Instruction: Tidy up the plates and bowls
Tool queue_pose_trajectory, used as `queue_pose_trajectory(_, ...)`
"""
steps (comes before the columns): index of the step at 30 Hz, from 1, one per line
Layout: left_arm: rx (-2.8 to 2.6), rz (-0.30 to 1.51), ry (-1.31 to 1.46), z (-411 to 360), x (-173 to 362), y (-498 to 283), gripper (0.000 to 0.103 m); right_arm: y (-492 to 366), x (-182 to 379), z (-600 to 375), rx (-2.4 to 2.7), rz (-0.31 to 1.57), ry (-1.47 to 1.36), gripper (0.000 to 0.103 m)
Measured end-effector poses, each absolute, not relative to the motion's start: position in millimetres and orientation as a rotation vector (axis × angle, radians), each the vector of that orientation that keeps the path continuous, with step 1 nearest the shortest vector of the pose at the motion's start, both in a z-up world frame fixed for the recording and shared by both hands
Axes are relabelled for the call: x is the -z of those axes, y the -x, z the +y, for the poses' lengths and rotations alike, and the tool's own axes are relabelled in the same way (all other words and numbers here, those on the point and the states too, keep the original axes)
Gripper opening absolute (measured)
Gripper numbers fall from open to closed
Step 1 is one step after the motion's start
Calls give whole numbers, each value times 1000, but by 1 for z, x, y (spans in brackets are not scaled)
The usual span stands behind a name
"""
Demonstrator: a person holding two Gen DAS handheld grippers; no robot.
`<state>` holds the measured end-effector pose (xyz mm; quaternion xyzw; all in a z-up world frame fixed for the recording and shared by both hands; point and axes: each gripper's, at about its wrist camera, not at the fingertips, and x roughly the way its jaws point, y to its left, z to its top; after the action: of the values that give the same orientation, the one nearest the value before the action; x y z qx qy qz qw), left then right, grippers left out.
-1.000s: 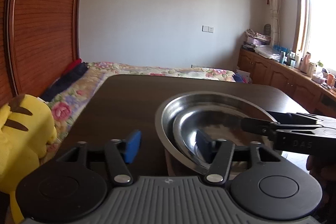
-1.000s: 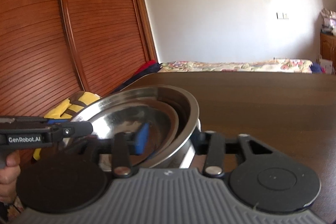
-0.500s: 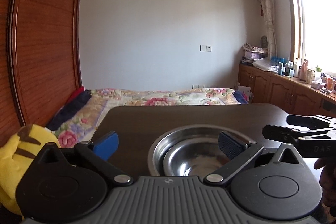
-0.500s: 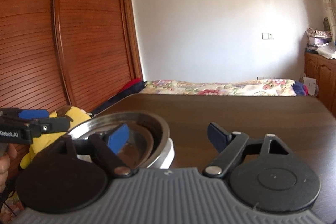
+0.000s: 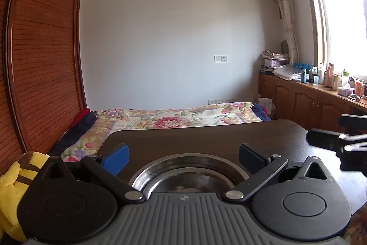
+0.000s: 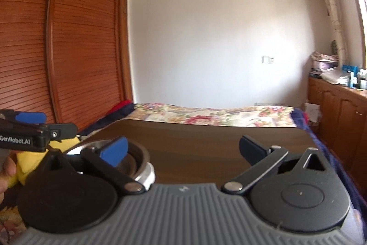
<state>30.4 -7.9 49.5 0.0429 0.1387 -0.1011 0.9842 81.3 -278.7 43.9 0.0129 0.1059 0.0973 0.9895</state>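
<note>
Bowls (image 5: 190,172) sit nested on the dark table (image 5: 206,139), steel, a smaller one inside the bigger, right at the near edge and partly hidden behind your left gripper's body. In the right wrist view the same stack (image 6: 135,160) shows low on the left, w/ the white-ish outer rim toward the cam.

Your left gripper (image 5: 183,156) has its jaws spread fully wide; they've just been opening, nothing btwn them, pads clear of the bowl rims. The stack lies below and btwn the blue pads, not touched.

Your right gripper (image 6: 182,149) is also wide open, jaws just been opening too, nothing in them. Its left blue pad overlaps the bowls in the pic, but whether it touches the rim you can't tell from this angle. Bare tabletop lies ahead of the other finger.

Each gripper shows in the other's view: right one at the right edge of the left cam, left one at the left edge of the right cam, w/ your hand (image 6: 5,172) on it.

Yellow plush toy (image 5: 13,187) sits left of the table; floral bed (image 5: 174,118) lies beyond the far edge.
</note>
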Motion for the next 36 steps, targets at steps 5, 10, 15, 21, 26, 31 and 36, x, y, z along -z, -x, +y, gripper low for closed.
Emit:
queue_pose_trajectory(5,198,272,-100,-15,-48,-21,103,-73,-50,-287,-132,183,-15,103)
queue_pose_trajectory(10,208,263,-118,-18,-48,-12,103,-68,-50,-293,-85,180,-18,103)
queue_pose_trajectory(15,202,266,-119,-18,-47,-8,103,-64,-43,-295,-33,179,-13,103)
queue_pose_trajectory(21,195,271,-120,-16,-47,-11,103,-64,-37,-294,-14,185,-12,103)
queue_pose_trajectory(26,192,275,-119,-16,-47,-10,103,-60,-34,-294,-13,188,-3,103)
queue_pose_trajectory(31,191,276,-116,-15,-47,-11,103,-60,-34,-294,-7,191,-4,103)
queue_pose_trajectory(36,190,278,-118,-15,-47,-11,103,-59,-34,-295,-2,194,-6,103)
